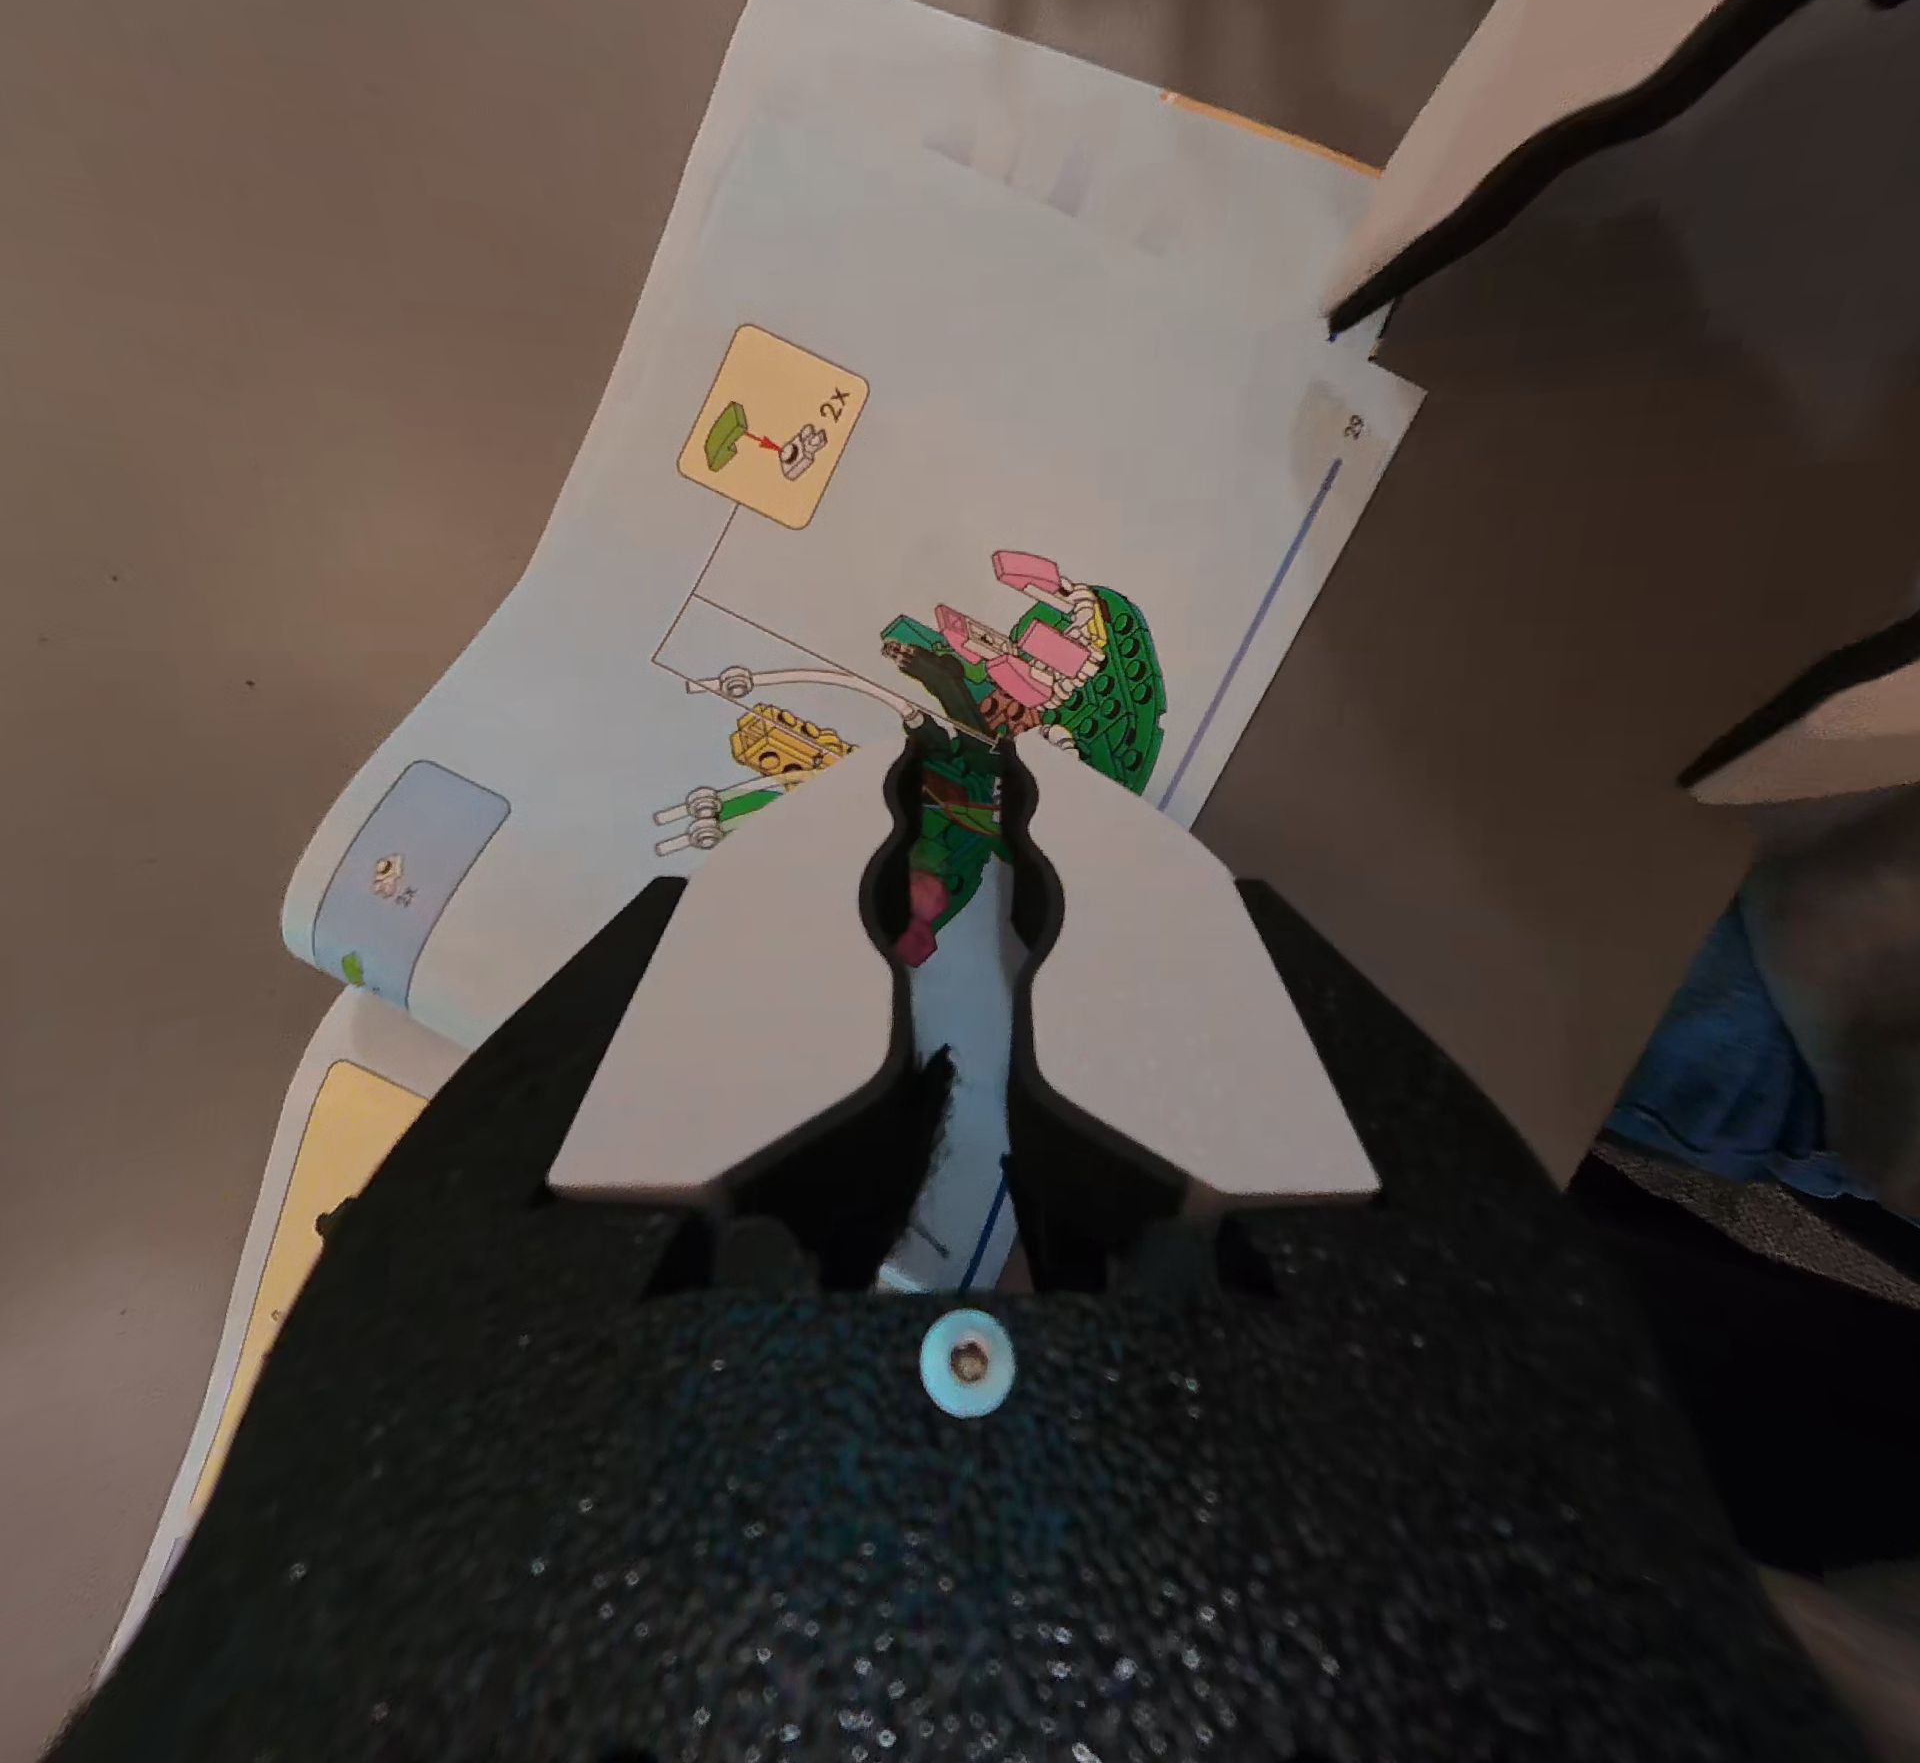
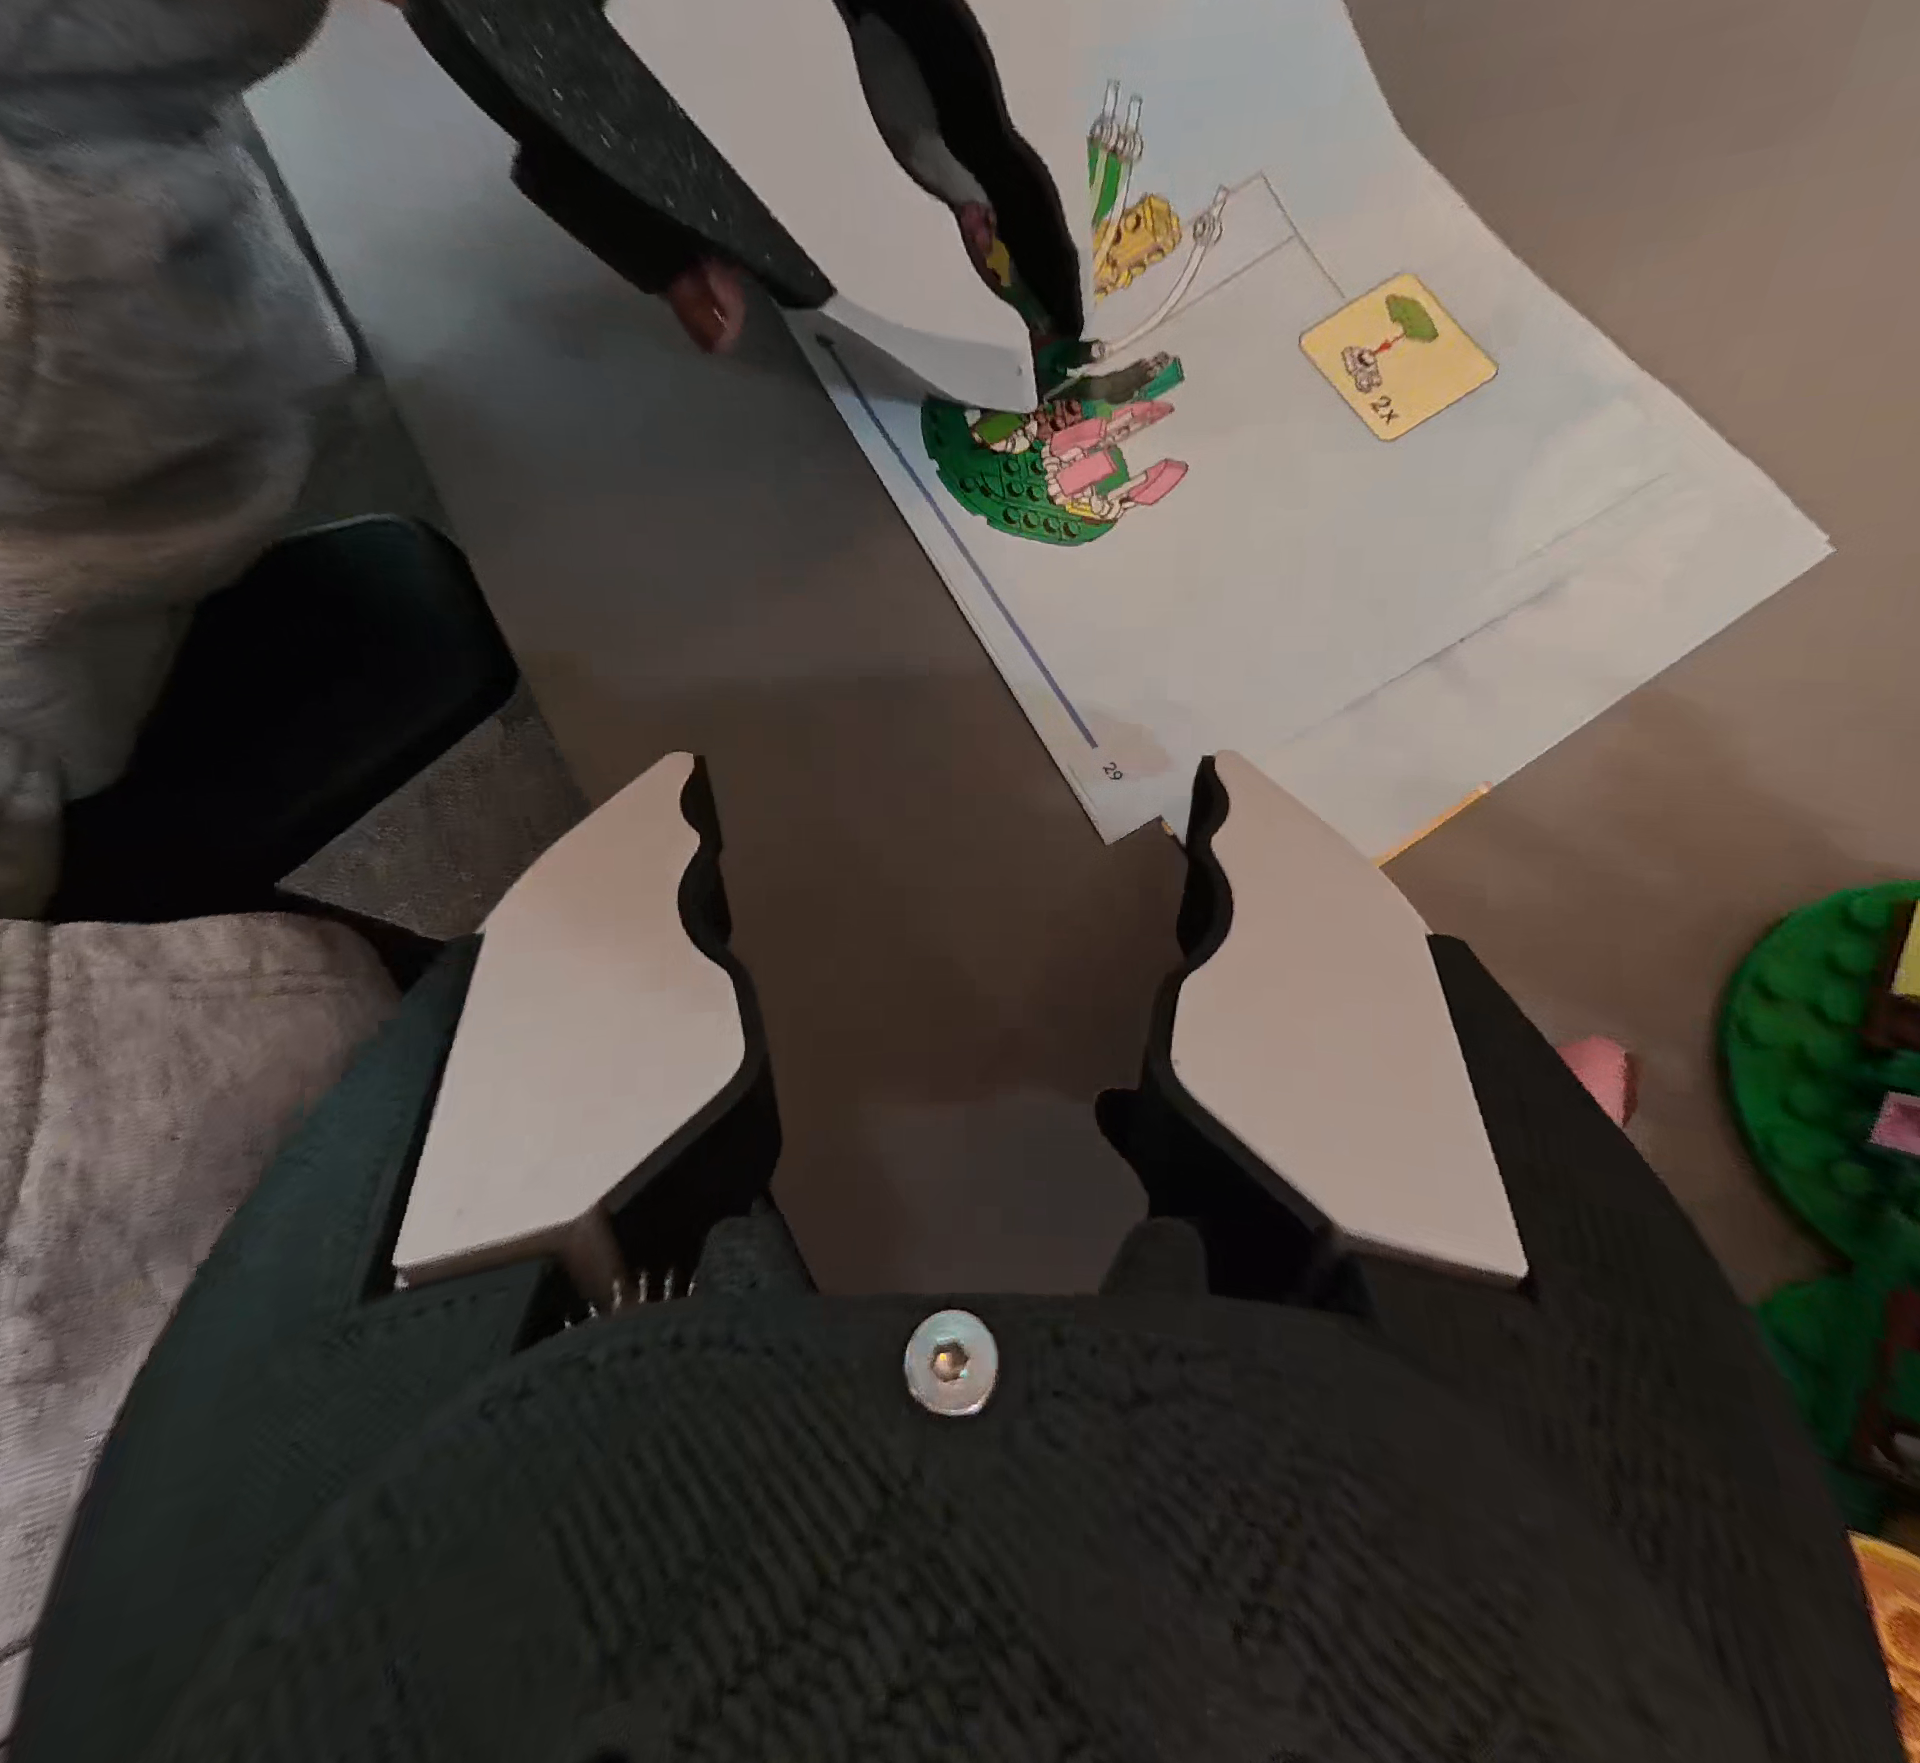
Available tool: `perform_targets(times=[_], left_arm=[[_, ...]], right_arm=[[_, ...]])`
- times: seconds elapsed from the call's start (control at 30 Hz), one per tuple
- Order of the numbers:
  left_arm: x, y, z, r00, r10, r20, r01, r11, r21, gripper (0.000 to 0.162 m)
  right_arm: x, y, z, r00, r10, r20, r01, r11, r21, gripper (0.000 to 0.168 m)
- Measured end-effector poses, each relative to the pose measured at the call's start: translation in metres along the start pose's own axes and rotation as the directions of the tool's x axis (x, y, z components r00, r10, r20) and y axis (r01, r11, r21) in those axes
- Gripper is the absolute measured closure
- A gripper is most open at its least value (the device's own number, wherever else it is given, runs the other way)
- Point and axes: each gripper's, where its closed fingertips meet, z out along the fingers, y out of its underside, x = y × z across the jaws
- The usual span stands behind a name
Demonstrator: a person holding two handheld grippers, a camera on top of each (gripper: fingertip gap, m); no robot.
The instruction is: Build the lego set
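Note:
My left gripper (image 1: 958,752) is shut on a small green and dark pink lego piece (image 1: 951,840). It holds the piece just above the open instruction booklet (image 1: 987,342), over the printed picture of the build. A dark part sticks out past the tips. The right wrist view shows the same gripper (image 2: 1044,352) from across the booklet (image 2: 1351,570). My right gripper (image 2: 948,768) is open and empty above the bare grey table, short of the booklet's near corner. Its white fingers (image 1: 1621,113) show at the upper right of the left wrist view.
A round green studded baseplate (image 2: 1808,1069) with parts built on it lies at the right edge, with a loose pink piece (image 2: 1600,1074) beside it. A person's grey sleeve (image 2: 125,363) and a black chair (image 2: 291,674) are at the left, by the table edge.

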Motion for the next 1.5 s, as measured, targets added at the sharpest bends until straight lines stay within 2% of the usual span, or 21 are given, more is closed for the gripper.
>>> perform_targets(times=[0.03, 0.43, 1.07, 1.17, 1.3, 1.37, 1.5], left_arm=[[0.000, 0.000, 0.000, 1.000, -0.002, -0.004, 0.002, 1.000, 0.004, 0.149], [0.001, -0.001, 0.000, 0.999, 0.029, -0.021, -0.027, 0.998, 0.064, 0.150], [0.005, -0.007, 0.003, 0.998, 0.041, -0.057, -0.035, 0.993, 0.109, 0.147], [0.007, -0.007, 0.002, 0.995, 0.084, -0.049, -0.078, 0.991, 0.110, 0.142], [0.013, -0.001, -0.003, 0.991, 0.109, -0.079, -0.100, 0.989, 0.106, 0.124], [0.011, -0.001, -0.008, 0.993, 0.110, -0.048, -0.103, 0.986, 0.133, 0.116], [0.023, 0.000, -0.014, 0.991, 0.125, -0.044, -0.115, 0.976, 0.183, 0.109]], right_arm=[[0.001, 0.002, 0.003, 1.000, -0.004, -0.017, 0.004, 1.000, -0.019, 0.081], [0.001, 0.002, 0.010, 1.000, 0.007, -0.024, -0.008, 0.998, -0.055, 0.081], [-0.006, -0.017, 0.010, 0.998, 0.008, 0.057, -0.015, 0.993, 0.121, 0.085], [-0.007, -0.019, 0.011, 0.998, 0.010, 0.070, -0.019, 0.991, 0.135, 0.085], [-0.006, -0.021, 0.011, 0.998, 0.014, 0.067, -0.024, 0.989, 0.147, 0.085], [-0.006, -0.021, 0.011, 0.997, 0.017, 0.072, -0.028, 0.988, 0.151, 0.085], [-0.006, -0.021, 0.010, 0.997, 0.009, 0.078, -0.021, 0.988, 0.155, 0.085]])
